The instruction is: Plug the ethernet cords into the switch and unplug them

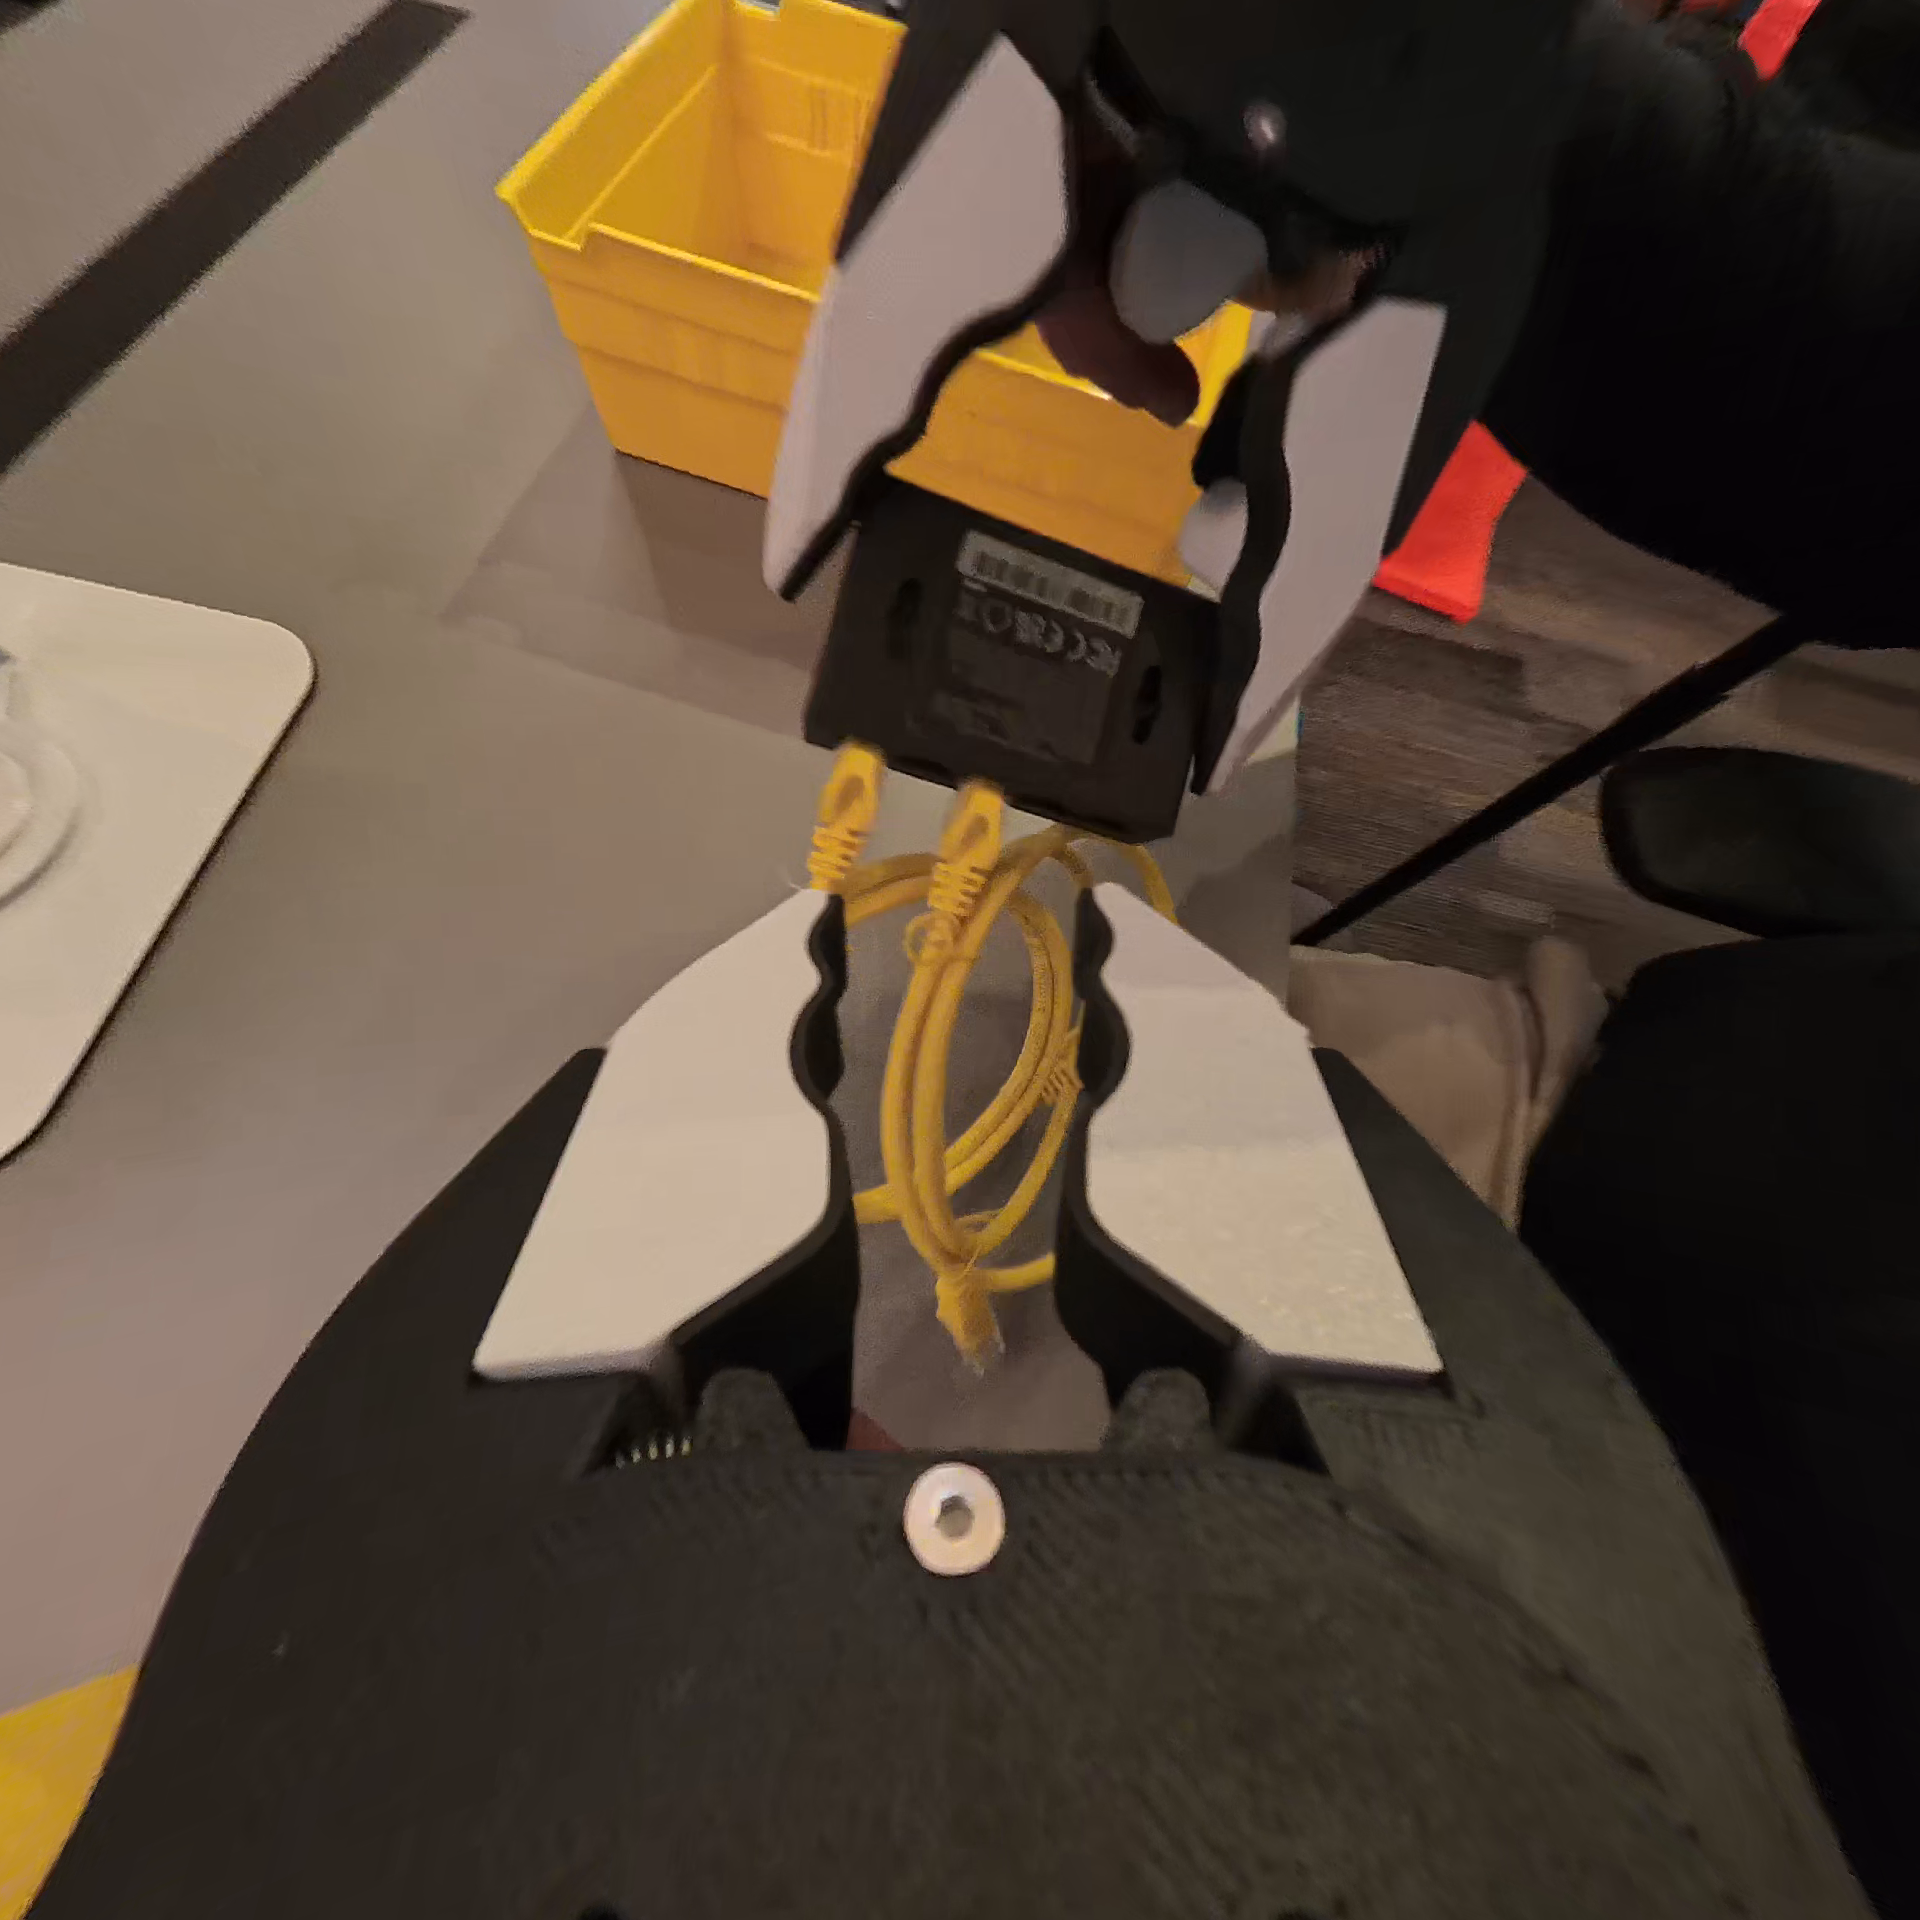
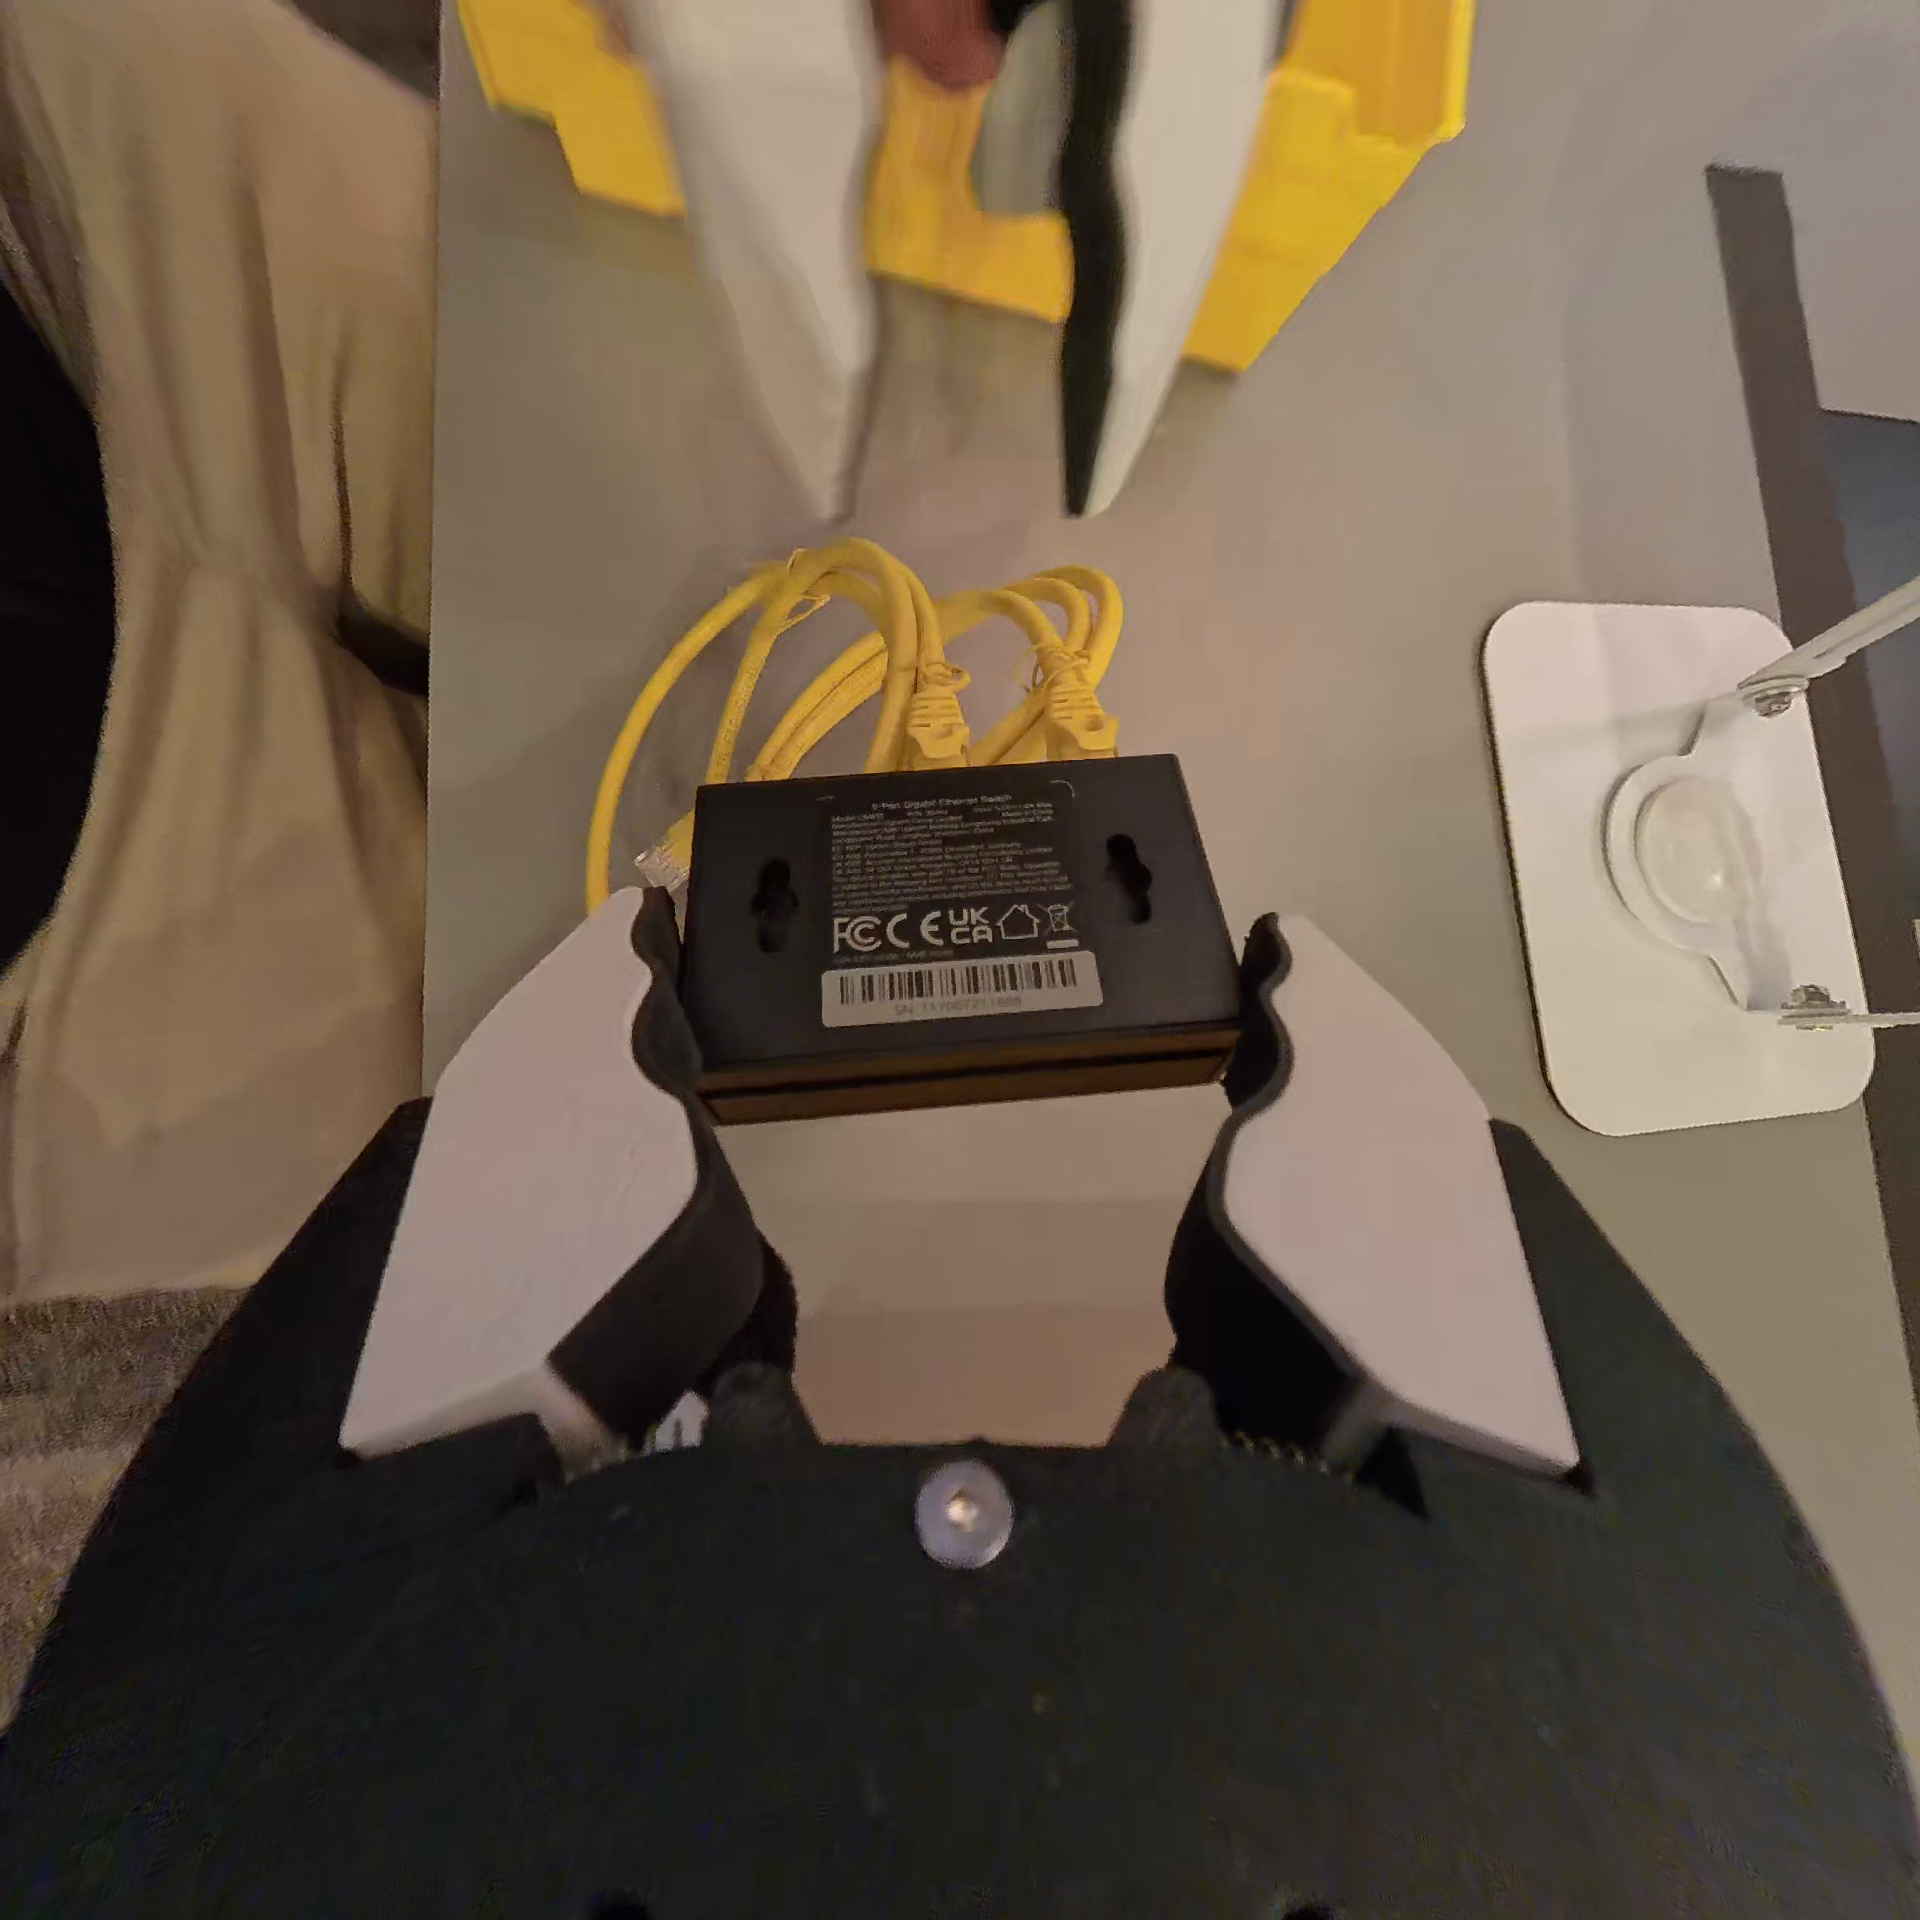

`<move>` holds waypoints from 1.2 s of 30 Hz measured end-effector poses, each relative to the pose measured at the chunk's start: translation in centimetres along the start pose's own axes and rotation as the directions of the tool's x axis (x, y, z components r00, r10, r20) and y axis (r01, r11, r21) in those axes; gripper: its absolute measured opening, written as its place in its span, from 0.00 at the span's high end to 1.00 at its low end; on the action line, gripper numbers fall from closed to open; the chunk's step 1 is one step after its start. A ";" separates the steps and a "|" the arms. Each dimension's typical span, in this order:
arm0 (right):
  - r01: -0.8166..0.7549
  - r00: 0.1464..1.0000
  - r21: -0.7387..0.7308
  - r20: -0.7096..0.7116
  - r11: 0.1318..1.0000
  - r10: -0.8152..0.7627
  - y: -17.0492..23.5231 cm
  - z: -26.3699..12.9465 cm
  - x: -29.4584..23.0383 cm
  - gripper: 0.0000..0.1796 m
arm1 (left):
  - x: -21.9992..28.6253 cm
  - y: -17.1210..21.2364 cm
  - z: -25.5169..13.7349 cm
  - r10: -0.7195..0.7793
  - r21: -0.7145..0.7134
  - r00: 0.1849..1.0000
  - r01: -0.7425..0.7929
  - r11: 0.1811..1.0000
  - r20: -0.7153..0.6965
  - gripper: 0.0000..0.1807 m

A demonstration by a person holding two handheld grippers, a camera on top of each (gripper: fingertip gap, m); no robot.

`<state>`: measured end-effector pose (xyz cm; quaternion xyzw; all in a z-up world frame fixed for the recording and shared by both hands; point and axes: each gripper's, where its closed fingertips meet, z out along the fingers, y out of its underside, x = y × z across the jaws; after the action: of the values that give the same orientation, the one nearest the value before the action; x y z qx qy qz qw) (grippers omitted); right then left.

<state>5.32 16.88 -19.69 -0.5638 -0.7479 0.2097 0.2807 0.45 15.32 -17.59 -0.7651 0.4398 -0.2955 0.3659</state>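
My right gripper point(image 2: 958, 940) is shut on a black ethernet switch point(image 2: 956, 894) and holds it above the grey table, its label side facing the camera. Two yellow ethernet plugs point(image 2: 940, 727) sit in ports on its far edge. Their cords point(image 2: 727, 686) loop below it, with a loose plug point(image 2: 665, 862) by my right gripper's left finger. In the left wrist view the switch point(image 1: 997, 665) hangs in the right gripper point(image 1: 997, 582); both plugs point(image 1: 971, 831) point toward my left gripper point(image 1: 961, 914). It is open just short of them, with cord loops point(image 1: 977, 1091) between its fingers.
A yellow bin point(image 1: 707, 260) stands on the table behind the switch; it also shows in the right wrist view point(image 2: 1330, 156). A white base plate with a clear dome point(image 2: 1683, 862) lies to one side. A black chair point(image 1: 1766, 831) is beyond the table edge. My hands' fingertips stand some 6 cm from each other.
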 end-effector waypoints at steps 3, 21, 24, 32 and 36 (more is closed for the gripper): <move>-0.081 0.997 0.085 0.021 0.993 0.080 -1.0 -0.5 0.5 0.44 | 0.1 1.2 0.7 0.156 -0.021 0.971 -0.154 0.988 0.183 0.60; 0.157 0.950 0.031 -0.277 0.987 -0.143 -3.4 -1.8 -0.2 0.48 | -1.9 2.0 0.4 0.604 -0.416 0.658 -0.444 0.793 0.449 0.91; 0.312 0.844 -0.142 -0.412 0.939 -0.343 -3.0 -1.8 -0.2 0.62 | -2.1 1.6 -0.2 0.599 -0.435 0.674 -0.426 0.794 0.433 0.91; 0.455 0.550 -0.462 -0.526 0.761 -0.648 -2.8 -0.9 0.7 0.84 | -0.8 2.1 -0.1 0.597 -0.507 0.728 -0.393 0.767 0.338 0.91; 0.422 0.612 -0.376 -0.553 0.825 -0.566 -2.9 -0.9 0.6 0.84 | -0.8 1.9 -1.1 0.580 -0.475 0.734 -0.394 0.787 0.354 0.82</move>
<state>3.65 16.64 -17.09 -0.3967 -0.7489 -0.1622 0.5055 -1.64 15.08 -18.62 -0.7224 0.5697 0.1011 0.3786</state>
